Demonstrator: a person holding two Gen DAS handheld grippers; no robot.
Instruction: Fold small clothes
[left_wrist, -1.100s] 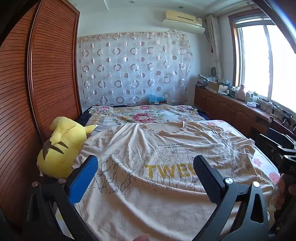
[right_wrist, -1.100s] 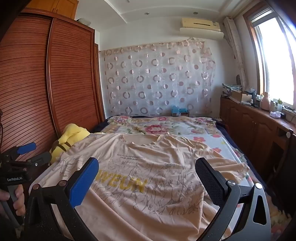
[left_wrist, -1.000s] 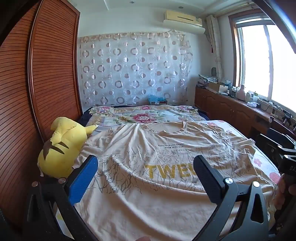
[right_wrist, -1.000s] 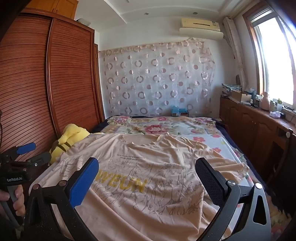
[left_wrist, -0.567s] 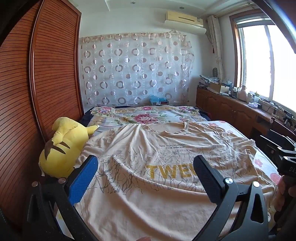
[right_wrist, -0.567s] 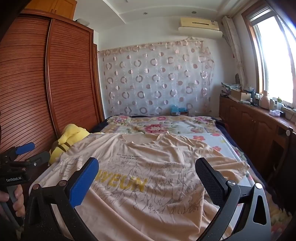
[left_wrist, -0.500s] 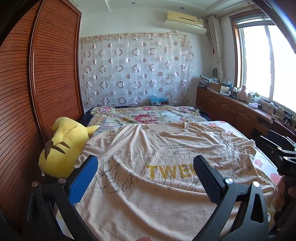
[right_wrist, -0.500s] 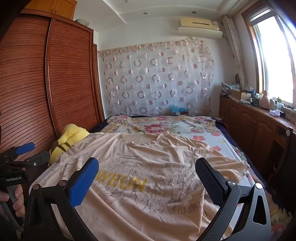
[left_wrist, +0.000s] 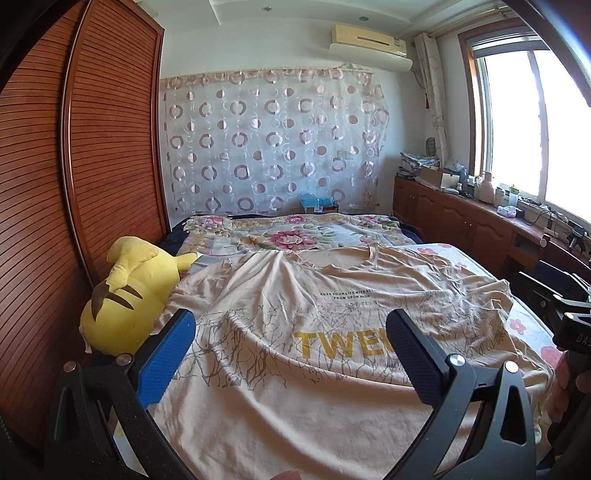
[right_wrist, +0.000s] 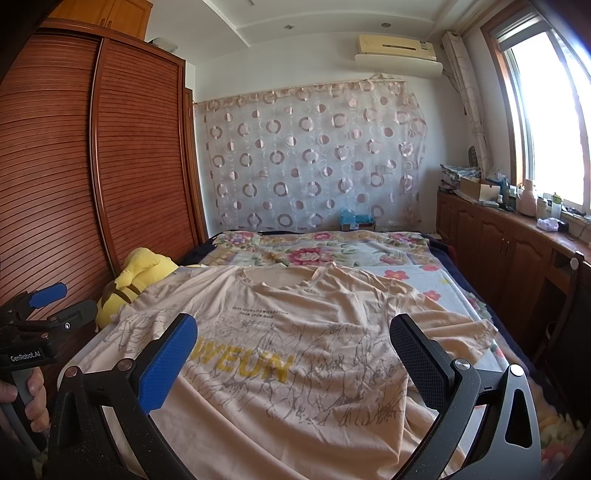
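A beige T-shirt (left_wrist: 314, 350) with yellow lettering and grey line print lies spread face up on the bed, collar toward the far wall; it also fills the lower middle of the right wrist view (right_wrist: 295, 350). My left gripper (left_wrist: 290, 328) hovers open above the shirt's lower left part, nothing between its fingers. My right gripper (right_wrist: 293, 330) is open above the shirt's lower right part, likewise holding nothing. The left gripper (right_wrist: 55, 302) also shows at the left edge of the right wrist view, held by a hand (right_wrist: 35, 402).
A yellow plush toy (left_wrist: 125, 295) lies at the bed's left edge against the slatted wooden wardrobe (left_wrist: 74, 184). A floral bedsheet (left_wrist: 291, 236) covers the far half of the bed. Wooden cabinets (right_wrist: 509, 251) with clutter run along the right under the window.
Both views have shifted very slightly; the shirt and both open grippers stay as they were.
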